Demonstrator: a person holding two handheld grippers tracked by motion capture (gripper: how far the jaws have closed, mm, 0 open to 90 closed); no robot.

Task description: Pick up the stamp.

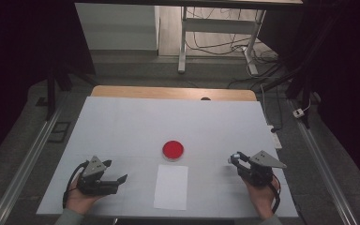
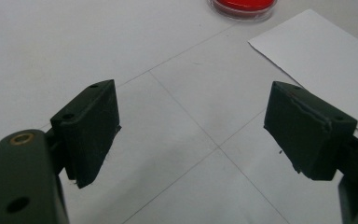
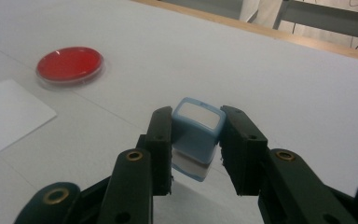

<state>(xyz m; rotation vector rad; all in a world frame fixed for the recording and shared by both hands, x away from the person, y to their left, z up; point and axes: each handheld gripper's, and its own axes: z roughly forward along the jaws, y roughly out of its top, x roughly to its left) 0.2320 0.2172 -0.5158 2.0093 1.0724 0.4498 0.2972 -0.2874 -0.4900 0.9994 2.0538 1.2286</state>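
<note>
Blue stamp point(image 3: 196, 135) is clamped in right gripper point(image 3: 196, 140), left gripper point(image 2: 191, 126) held wide and empty — stamp could be tilted onto red ink pad point(image 1: 173, 149) — uneven inking.

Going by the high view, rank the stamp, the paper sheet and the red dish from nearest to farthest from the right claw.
1. Blue stamp: held in the right claw.
2. Red dish and paper sheet: both to its left, too close to call.
</note>
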